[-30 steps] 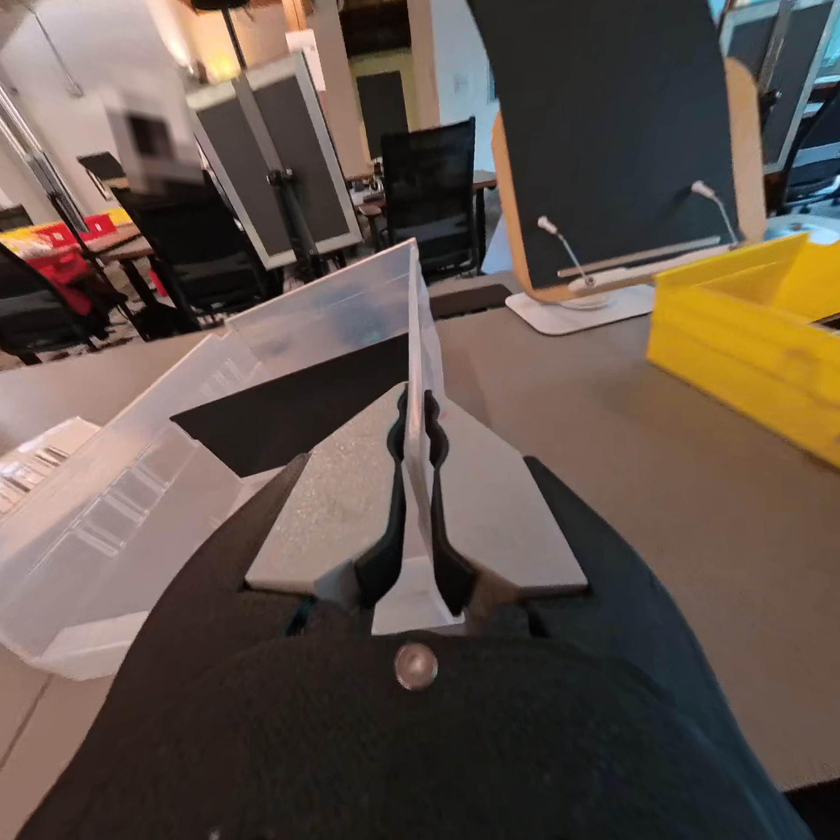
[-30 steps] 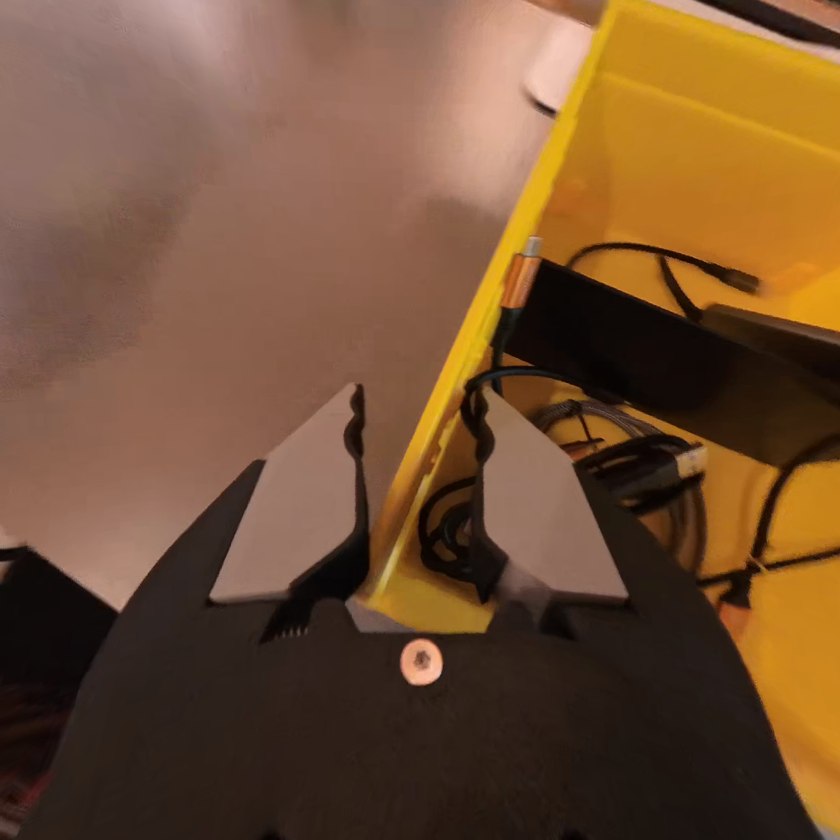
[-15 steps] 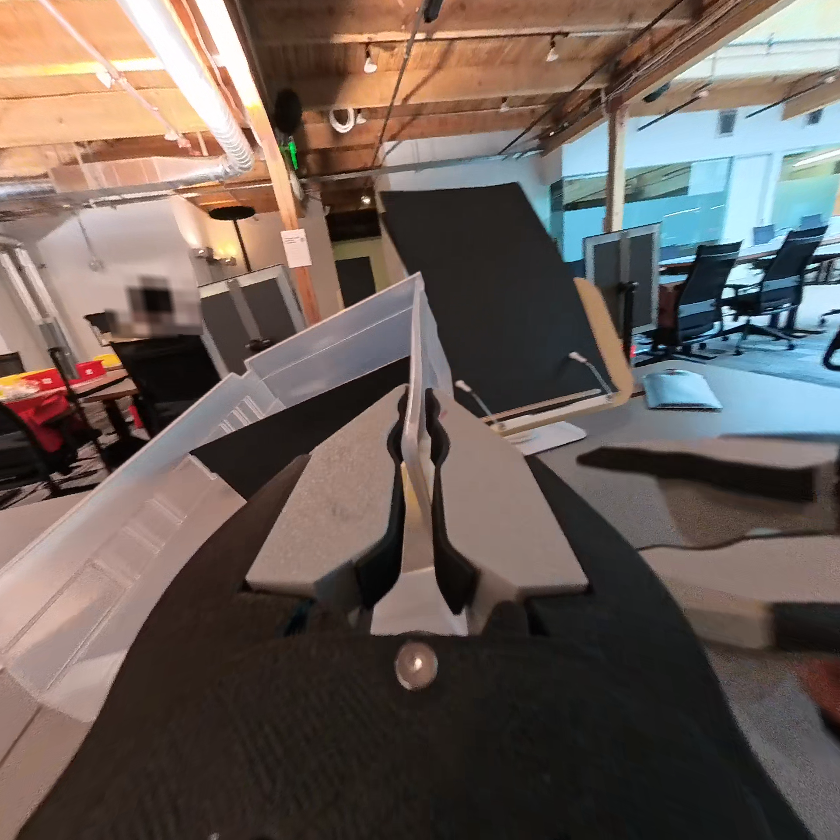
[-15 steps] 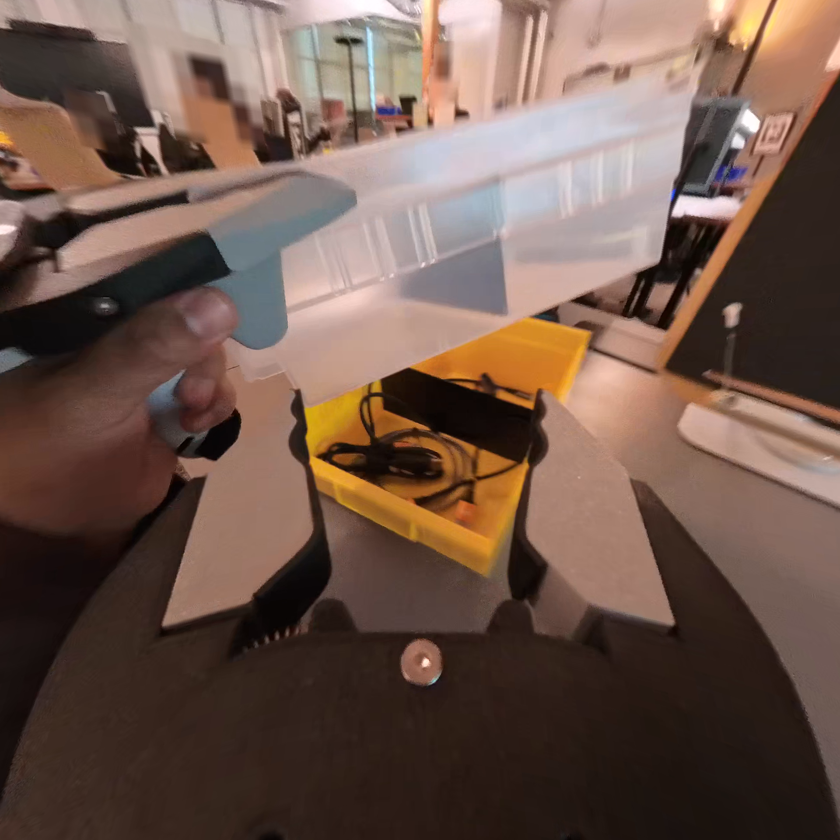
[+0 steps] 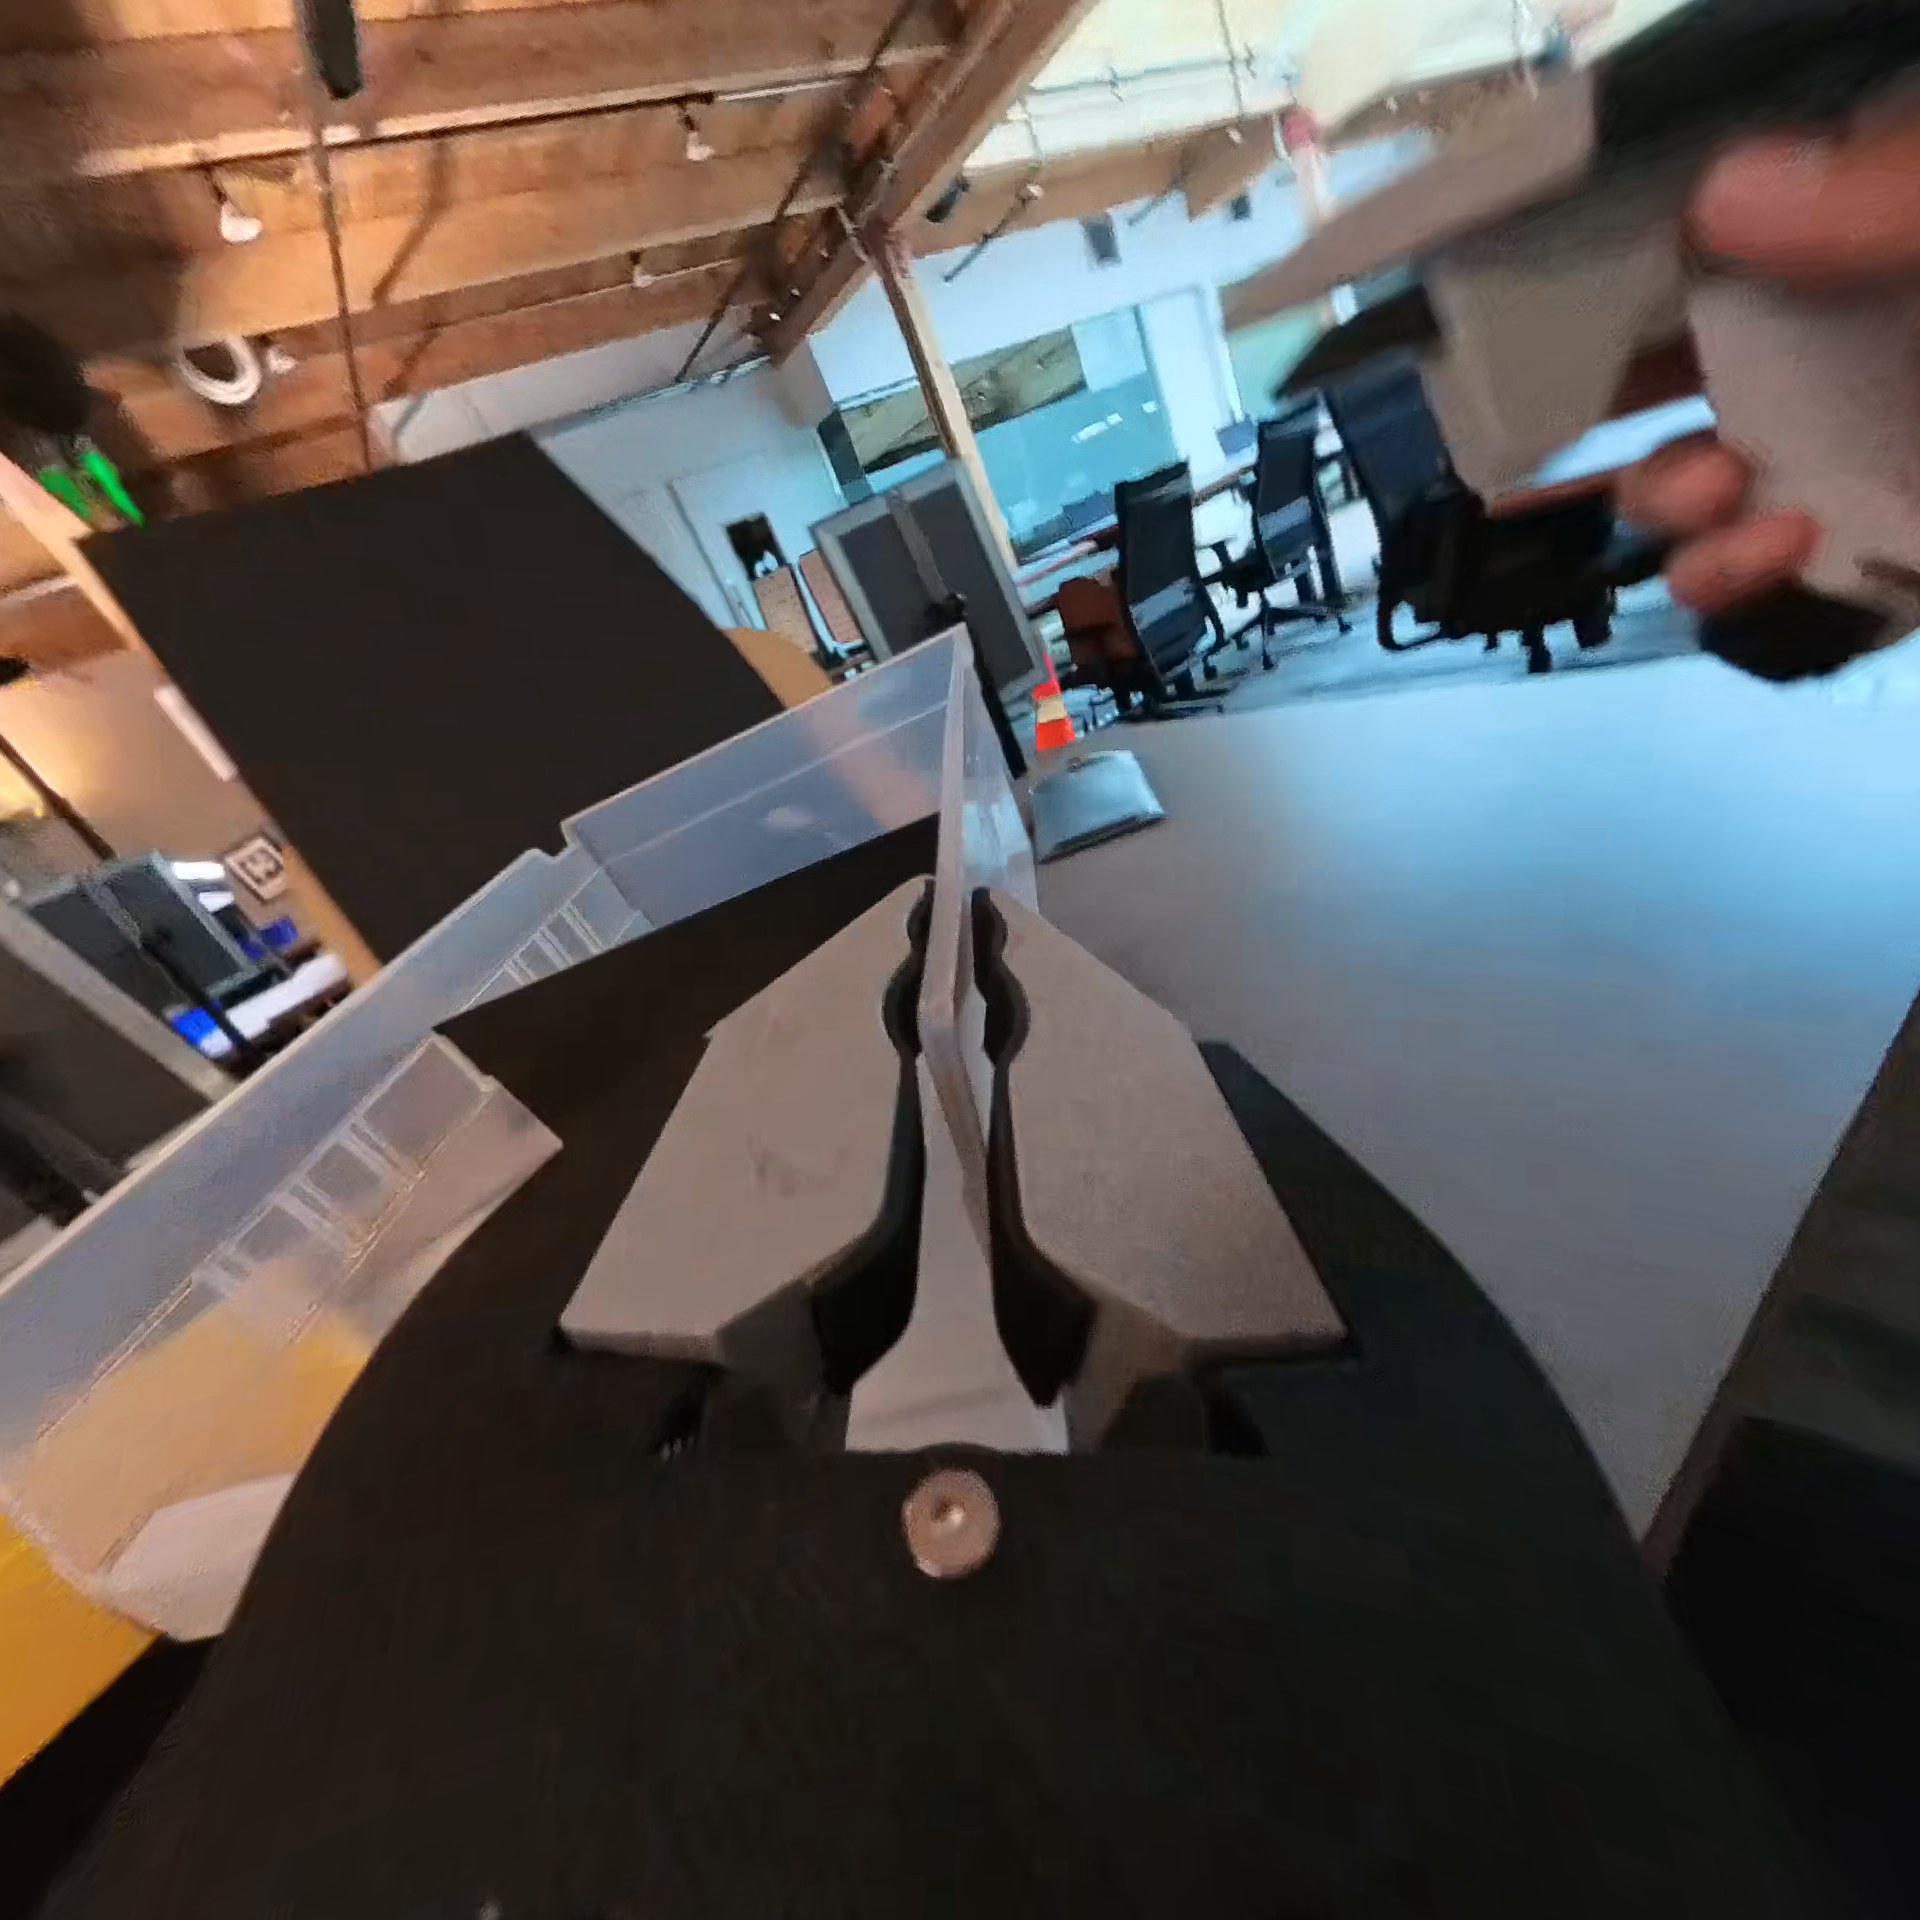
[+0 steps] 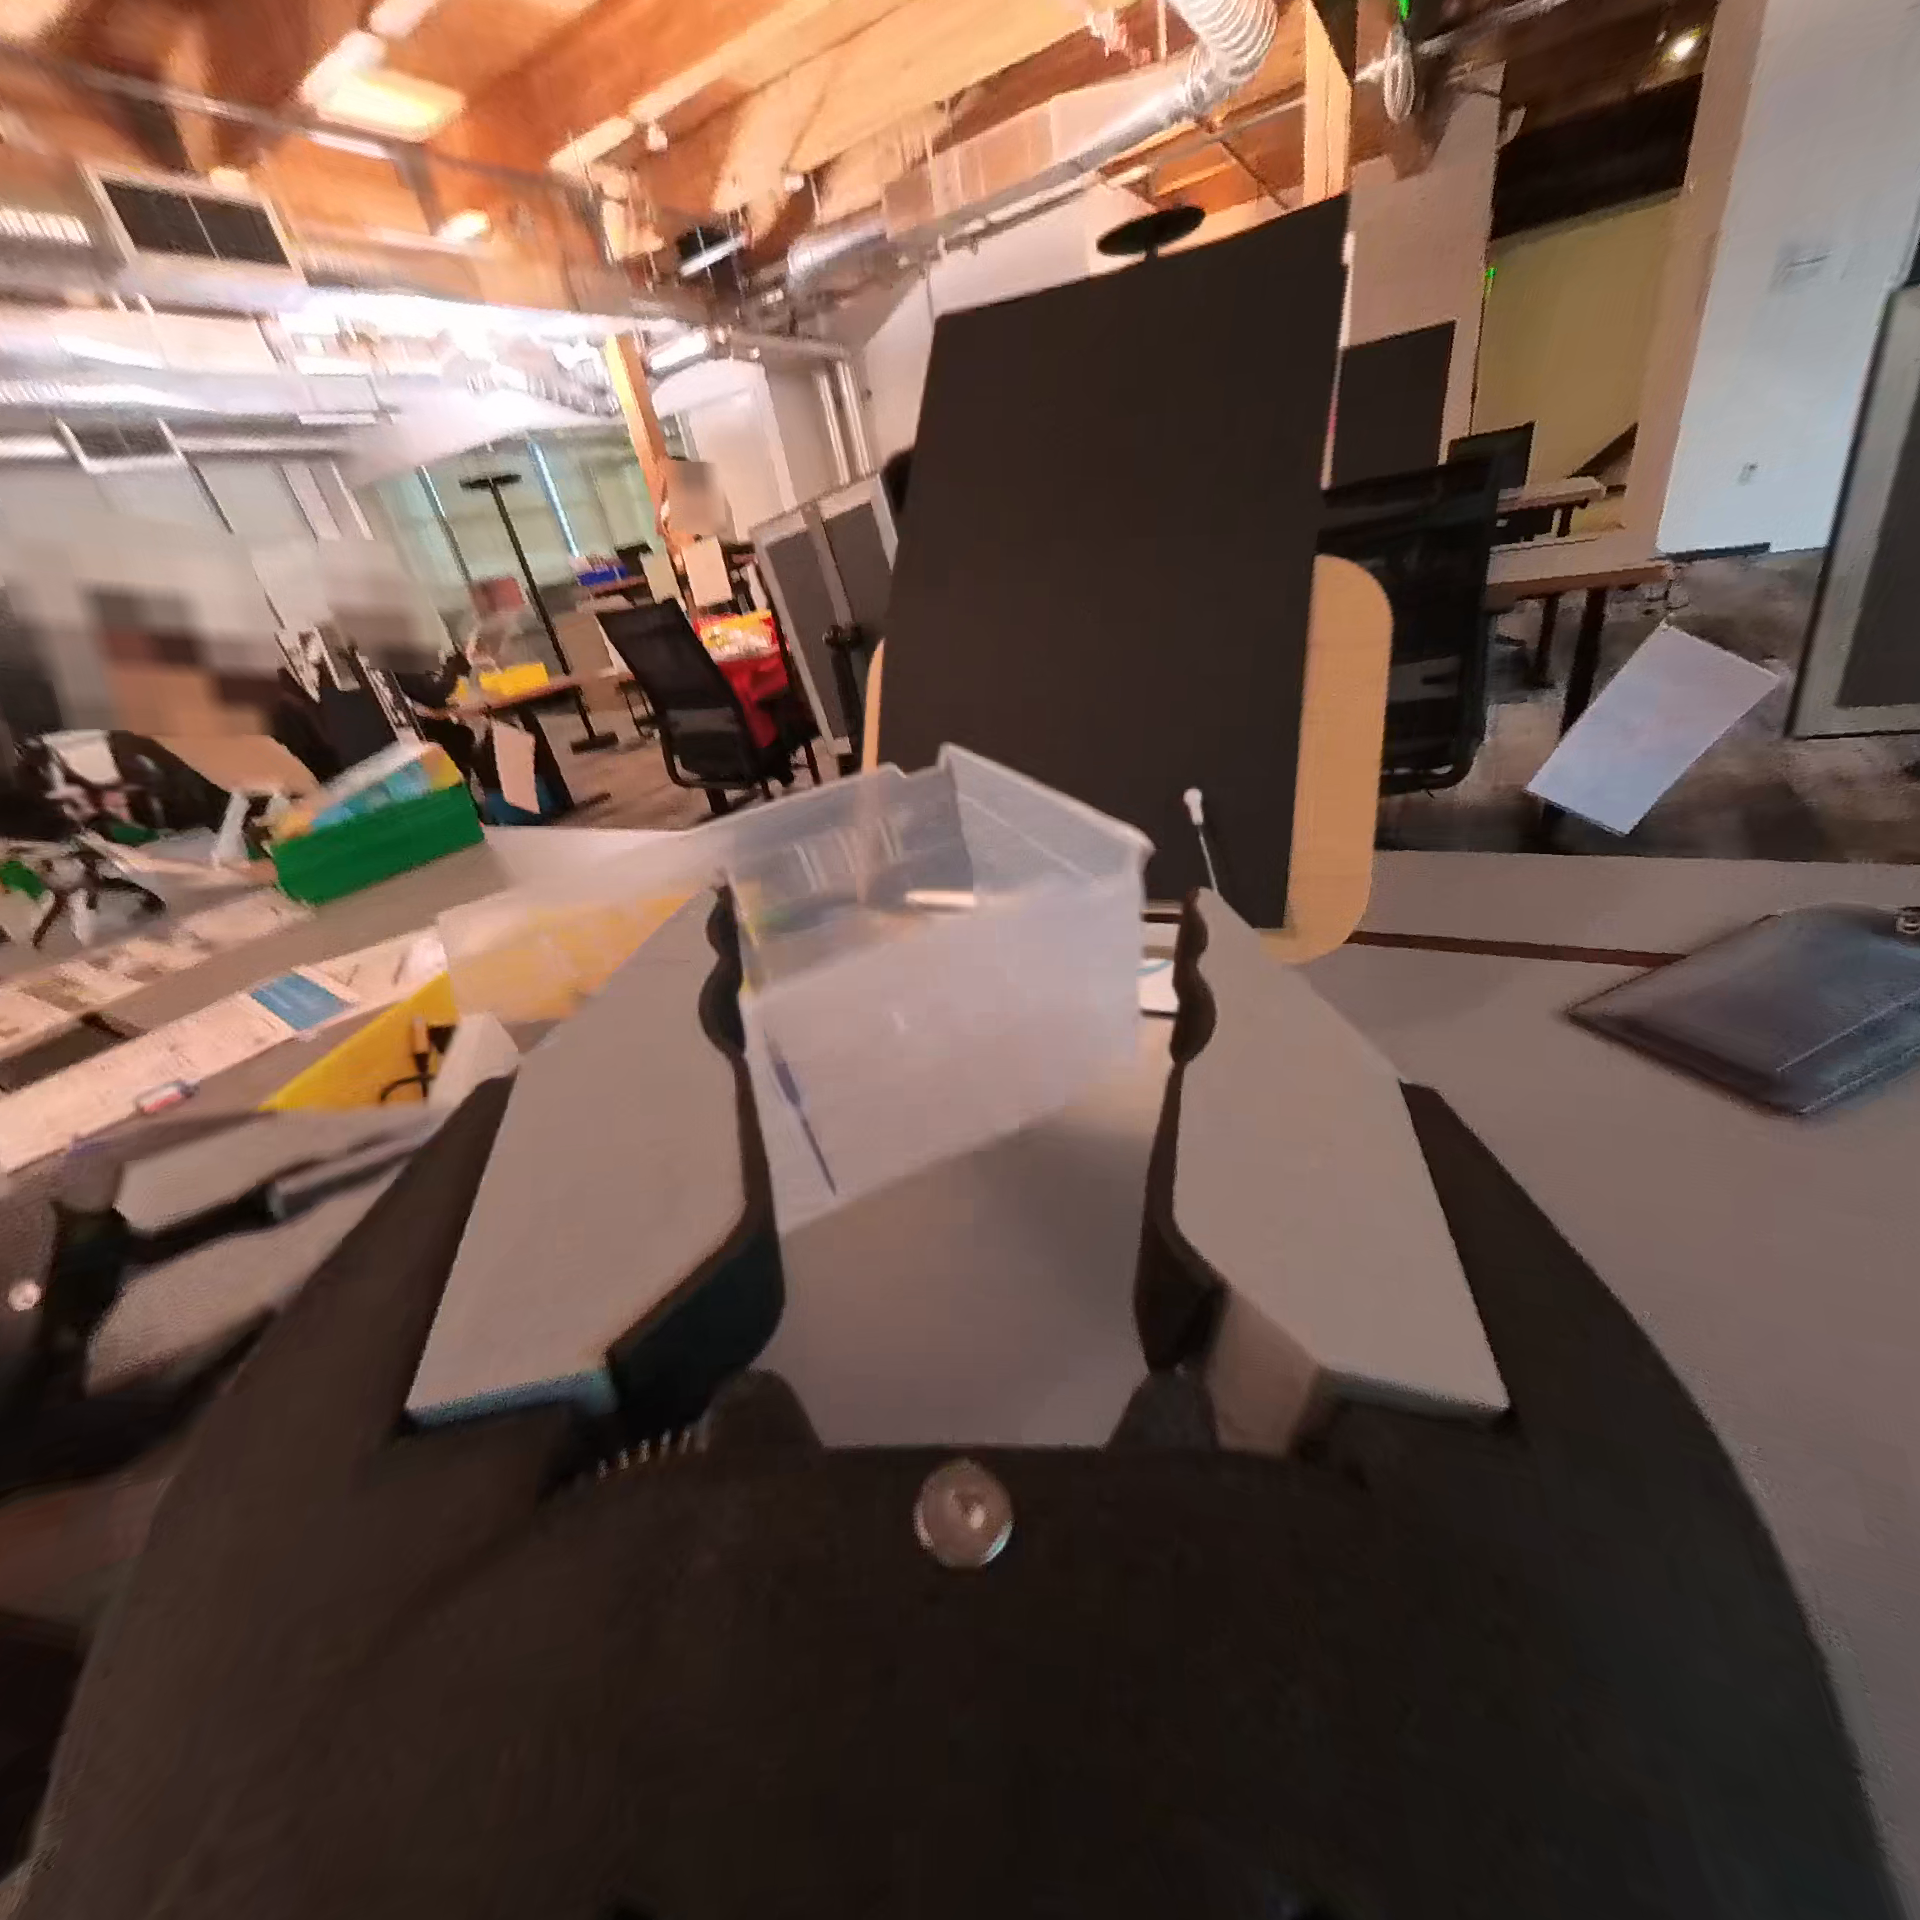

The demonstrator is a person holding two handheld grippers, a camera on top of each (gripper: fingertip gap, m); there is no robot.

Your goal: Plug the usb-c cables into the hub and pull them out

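My left gripper [image 5: 951, 935] is shut on the side wall of a clear plastic bin [image 5: 748, 821] and holds it up, tilted. In the right wrist view the same clear bin [image 6: 935, 987] hangs over the table just ahead of my right gripper [image 6: 956, 925], which is open and empty. The yellow bin [image 6: 364, 1070] with a black cable [image 6: 416, 1049] in it sits low on the left, partly behind the clear bin. The hub is not visible. The left gripper's body [image 6: 208, 1195] shows at lower left.
A black board on a white stand [image 6: 1112, 582] stands behind the bins on the grey table [image 6: 1558, 1195]. A dark flat pad [image 6: 1766, 997] lies at right. A green crate [image 6: 374, 842] and papers [image 6: 156, 1039] are at left. A blurred hand [image 5: 1766, 208] shows upper right.
My left gripper has lifted the clear bin off the table and swung it right. My right gripper has left the yellow bin's wall, opened wider and turned toward the clear bin.
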